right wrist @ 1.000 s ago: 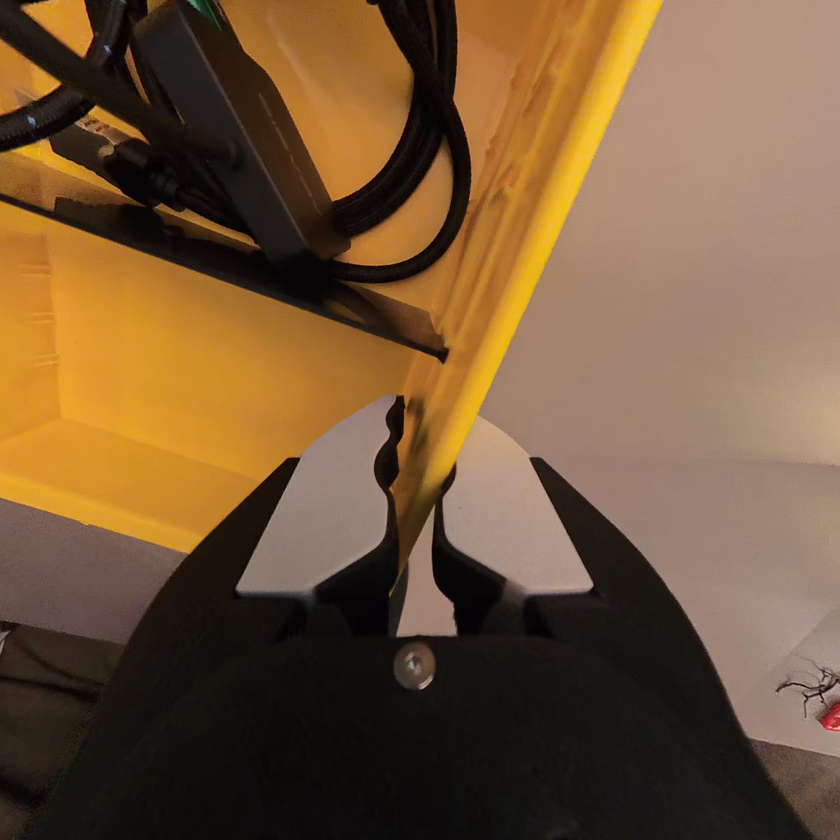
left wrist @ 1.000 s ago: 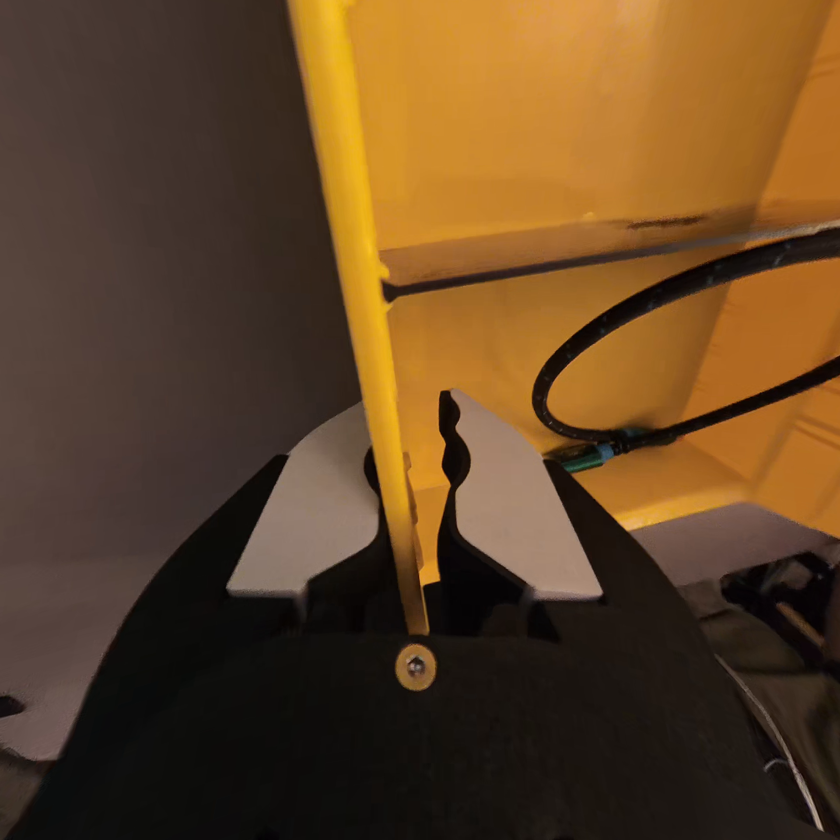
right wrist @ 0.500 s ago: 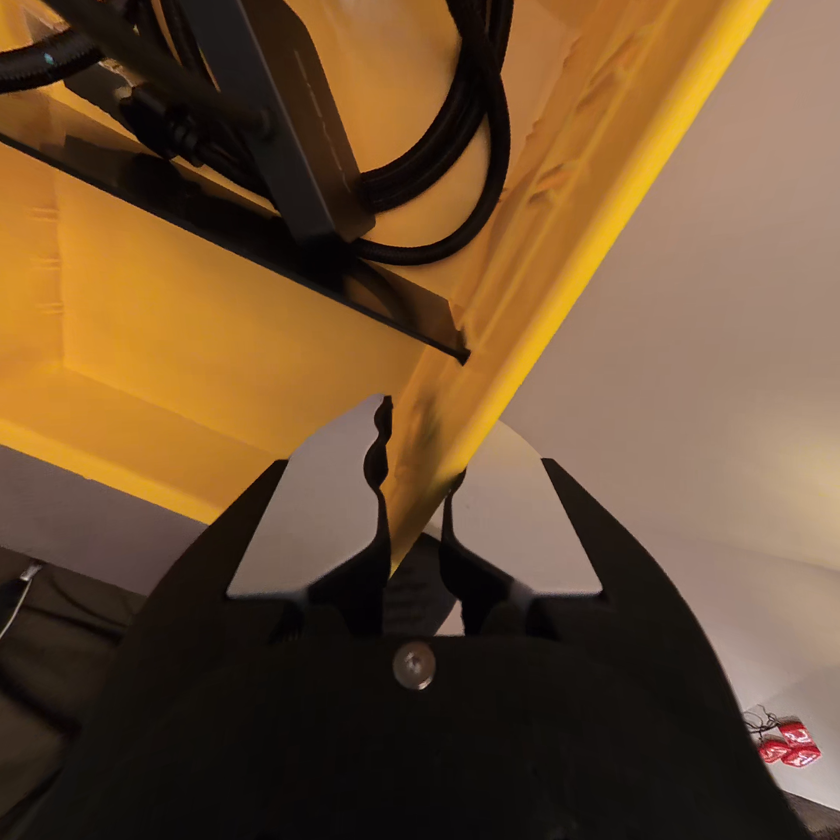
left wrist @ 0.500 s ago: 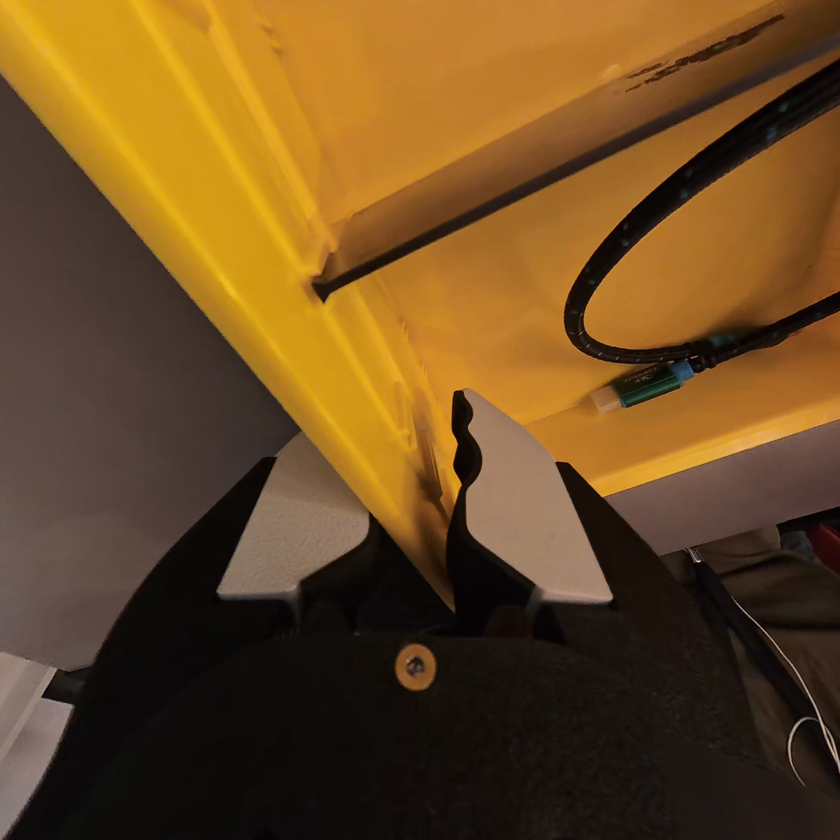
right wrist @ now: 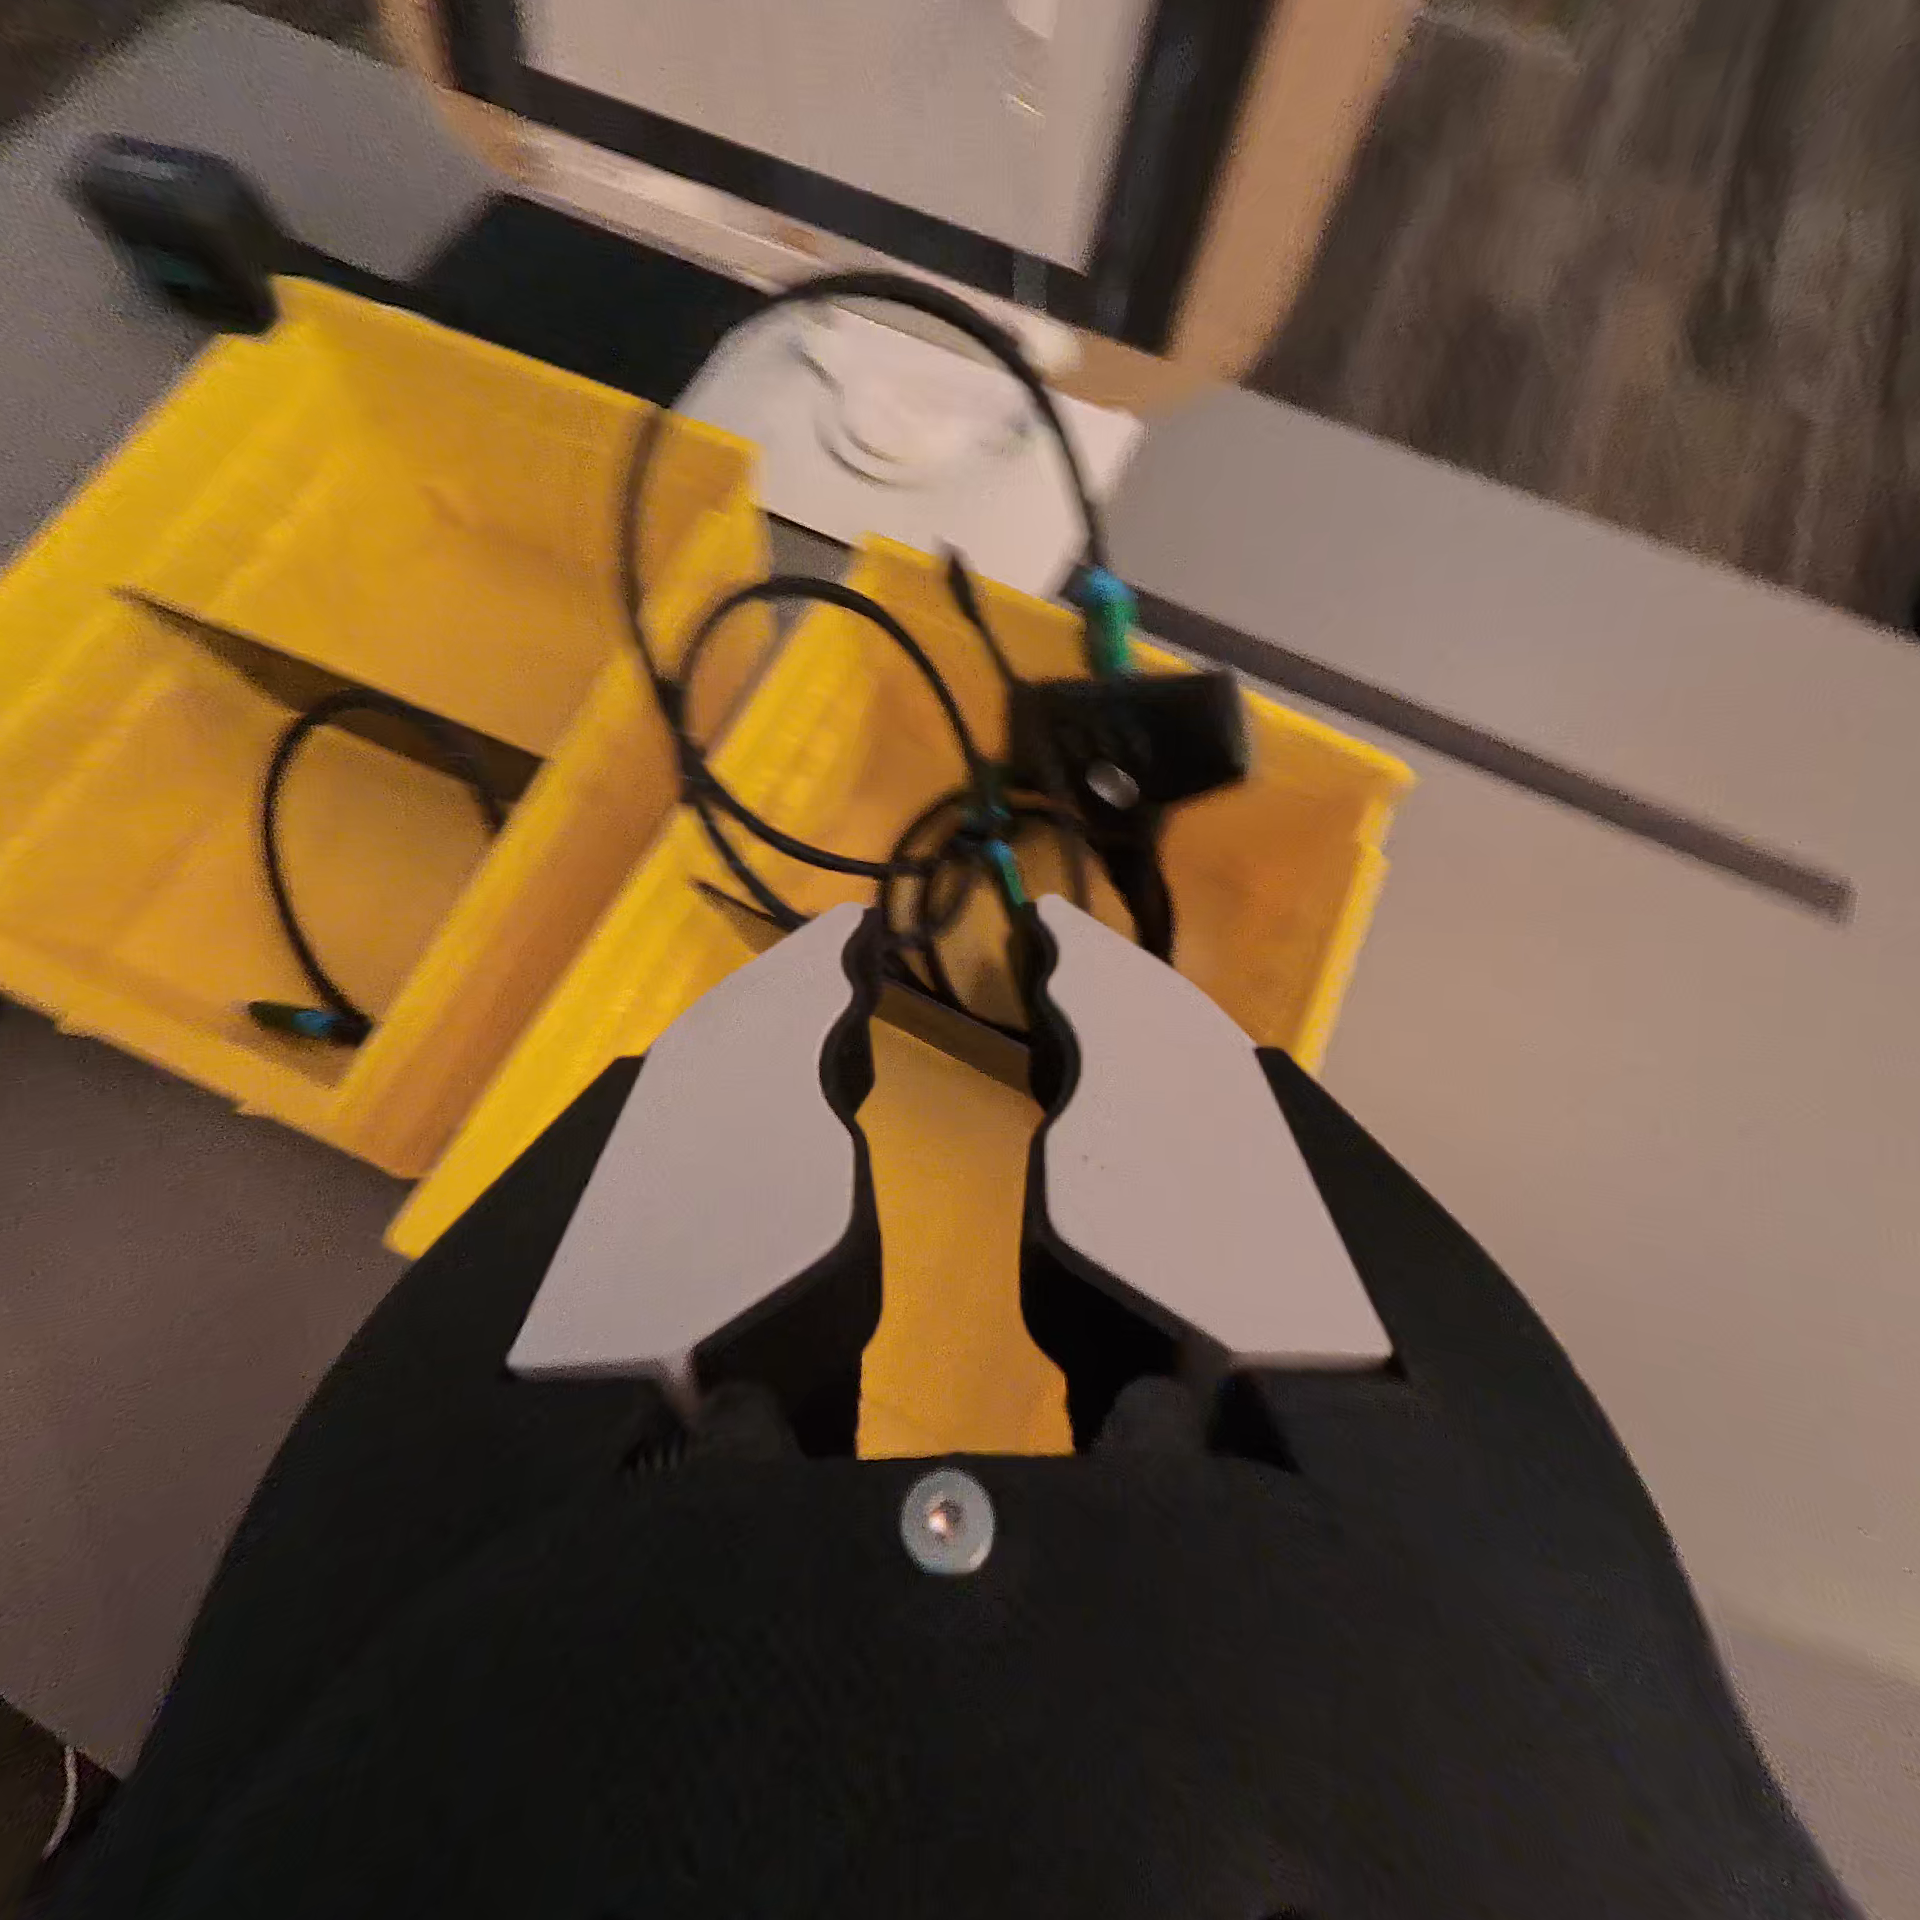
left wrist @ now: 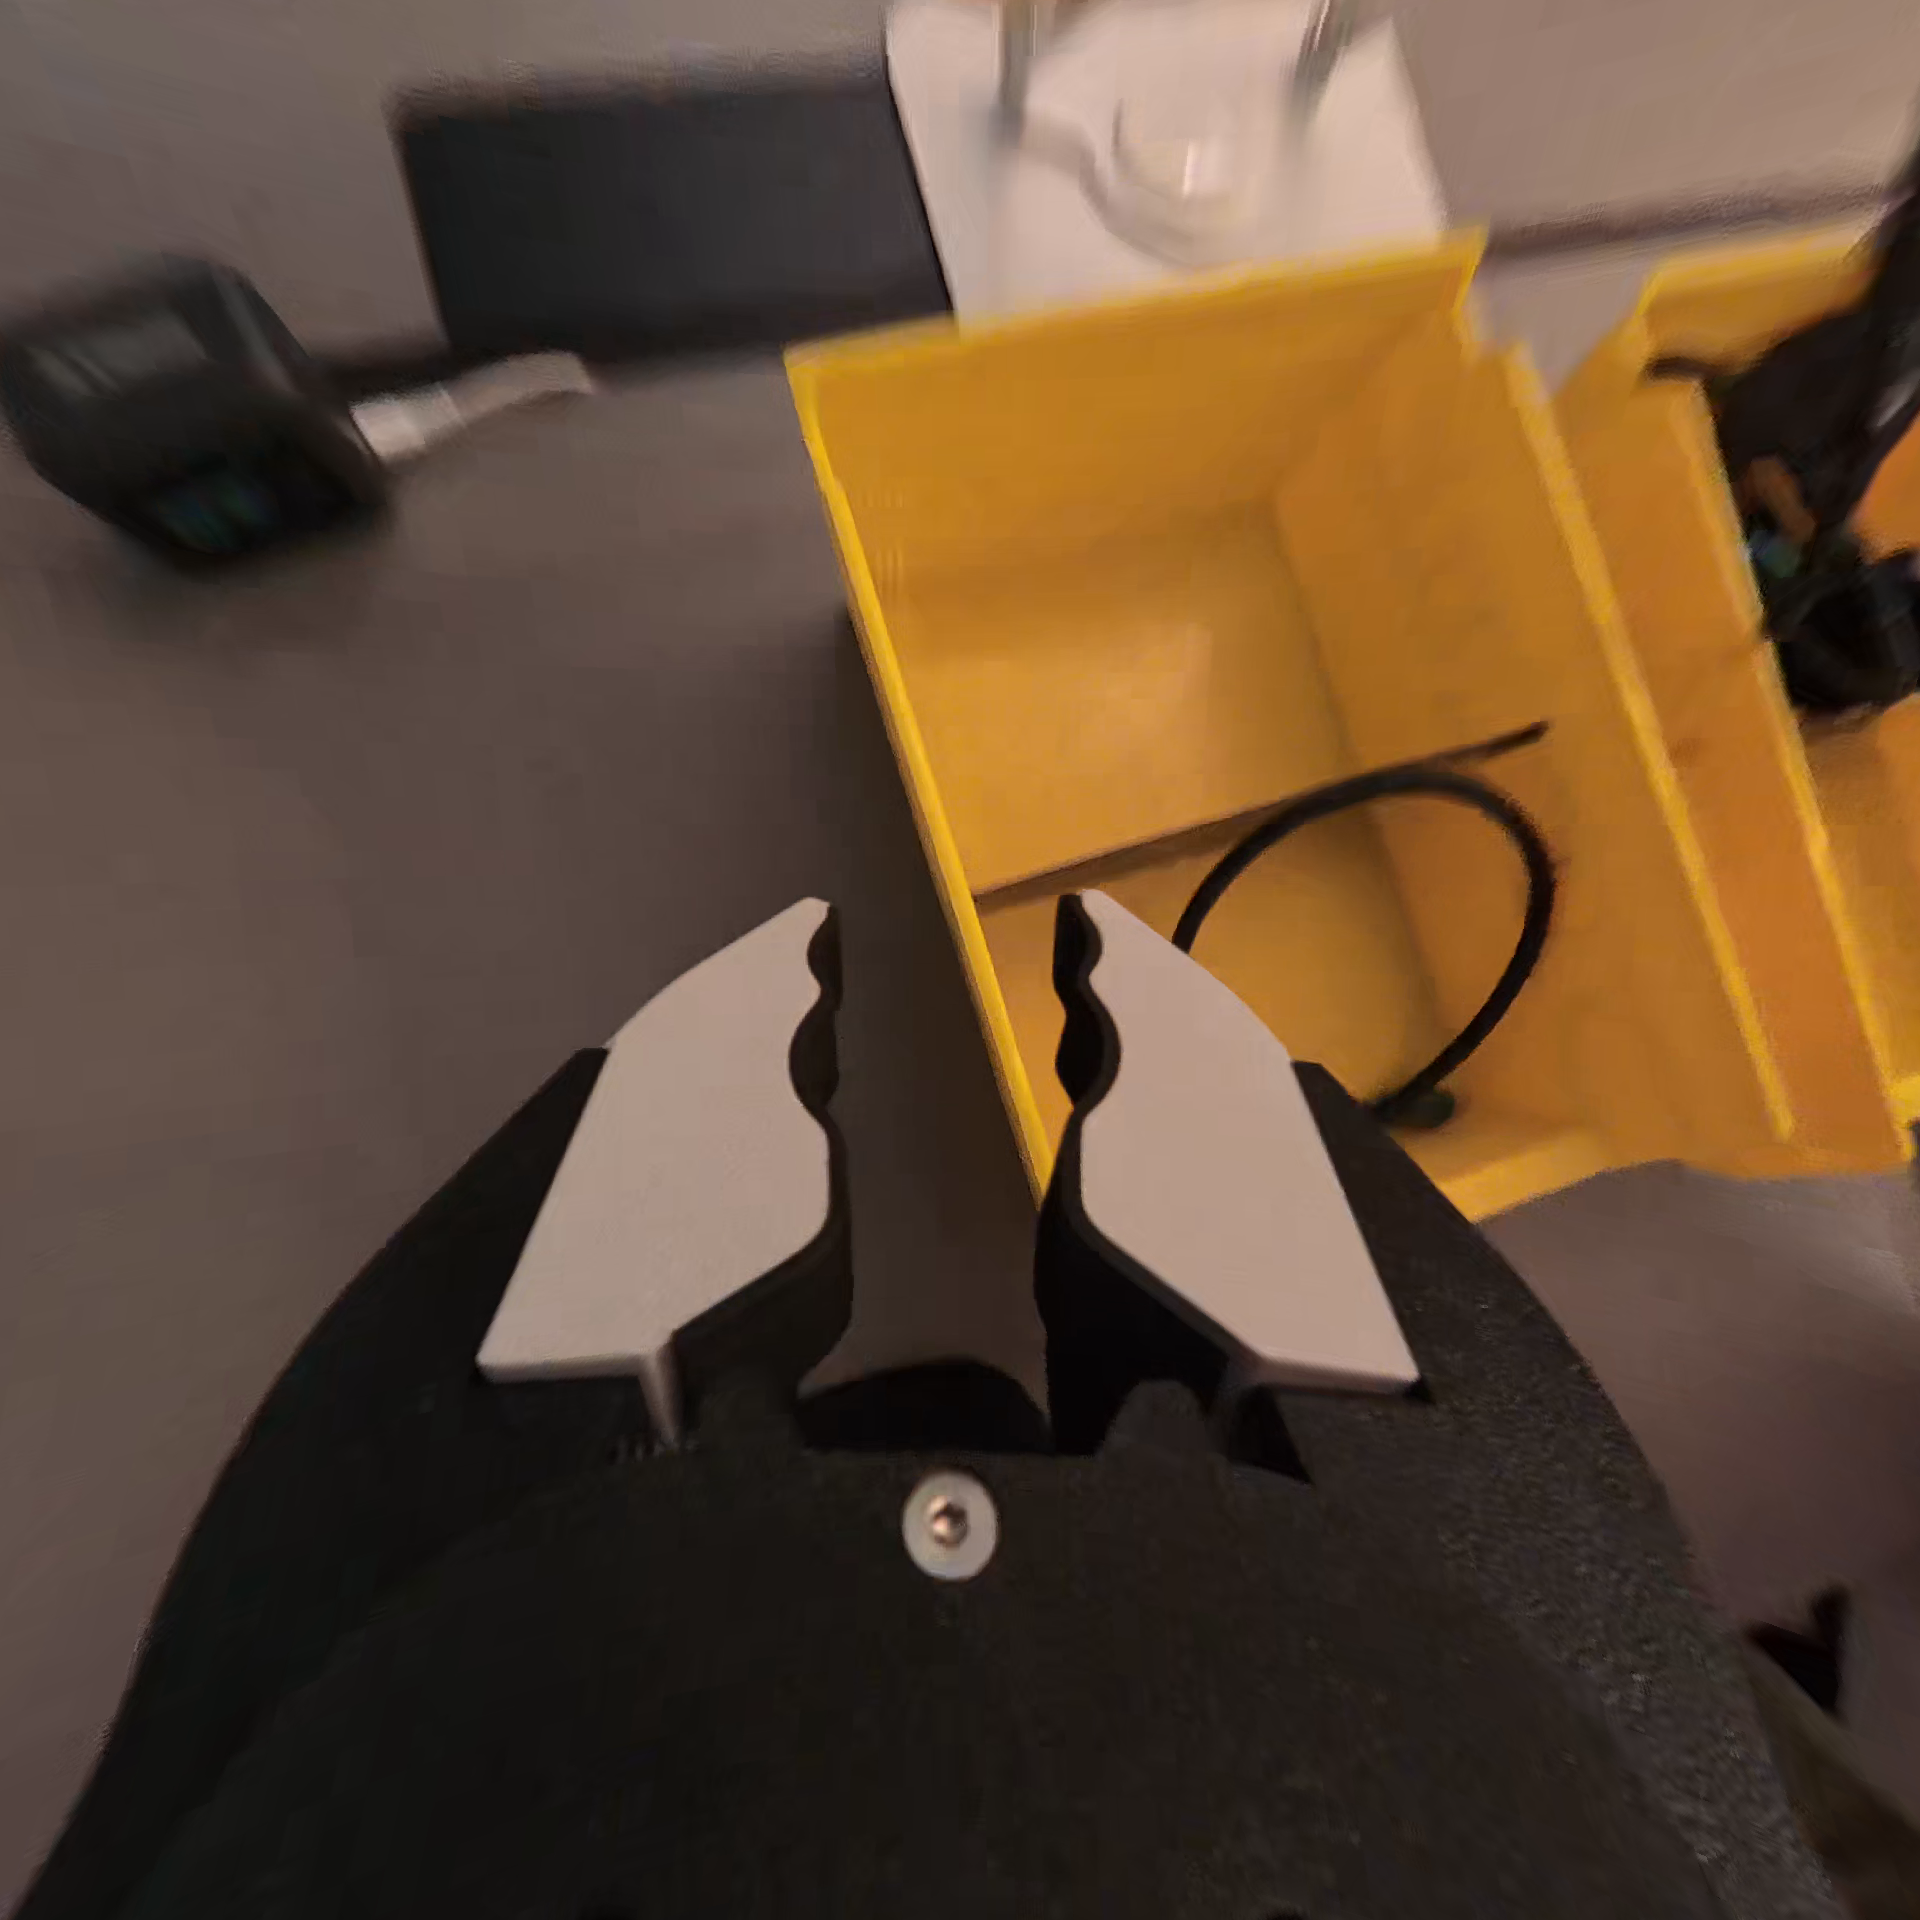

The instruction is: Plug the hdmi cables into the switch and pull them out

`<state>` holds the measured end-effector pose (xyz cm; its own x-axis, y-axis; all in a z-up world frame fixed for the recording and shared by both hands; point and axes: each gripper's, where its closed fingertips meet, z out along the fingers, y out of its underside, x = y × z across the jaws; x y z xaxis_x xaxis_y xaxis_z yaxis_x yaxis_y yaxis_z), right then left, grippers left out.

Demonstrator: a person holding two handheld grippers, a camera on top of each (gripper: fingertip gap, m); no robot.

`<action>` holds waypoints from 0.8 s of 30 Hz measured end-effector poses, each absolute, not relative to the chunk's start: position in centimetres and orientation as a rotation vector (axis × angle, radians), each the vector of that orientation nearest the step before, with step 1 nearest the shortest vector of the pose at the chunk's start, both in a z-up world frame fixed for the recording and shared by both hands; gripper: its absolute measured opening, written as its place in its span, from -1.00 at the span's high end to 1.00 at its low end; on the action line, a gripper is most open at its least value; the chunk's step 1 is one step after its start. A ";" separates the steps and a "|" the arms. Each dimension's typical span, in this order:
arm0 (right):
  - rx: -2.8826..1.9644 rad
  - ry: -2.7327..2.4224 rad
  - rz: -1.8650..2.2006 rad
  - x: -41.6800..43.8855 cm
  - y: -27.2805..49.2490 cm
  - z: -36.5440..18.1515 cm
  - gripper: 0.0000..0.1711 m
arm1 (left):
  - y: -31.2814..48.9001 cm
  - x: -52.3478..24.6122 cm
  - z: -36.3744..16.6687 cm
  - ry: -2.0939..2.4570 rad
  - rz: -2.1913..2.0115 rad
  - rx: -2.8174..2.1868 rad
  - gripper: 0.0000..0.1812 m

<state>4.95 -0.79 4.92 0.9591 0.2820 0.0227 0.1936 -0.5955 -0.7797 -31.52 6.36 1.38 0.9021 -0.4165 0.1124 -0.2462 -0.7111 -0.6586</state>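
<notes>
Two yellow bins stand side by side on a grey table. The left bin holds one black HDMI cable looped on its floor, unplugged. The right bin holds the black switch with a tangle of black cables; a green-and-blue plug stands on the switch's top. My left gripper is open and empty, just outside the left bin's left wall. My right gripper is open and empty above the right bin's near part.
A small black device lies at the back left of the table. A white object with a glass stands behind the bins. A dark mat and a framed panel lie farther back. The tips of one gripper are about 40 centimeters away from the tips of the other. The green-and-blue plug lies around 15 centimeters away from my right fingertips.
Both grippers were clamped on the bins' side walls. Both have now let go, opened and pulled back, so I see the bins from above, resting on the table.
</notes>
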 end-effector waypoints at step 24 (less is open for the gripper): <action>-2.837 -0.471 0.219 -10.3 3.4 -8.1 0.83 | 3.1 -32.5 14.6 0.409 -0.617 -1.669 0.48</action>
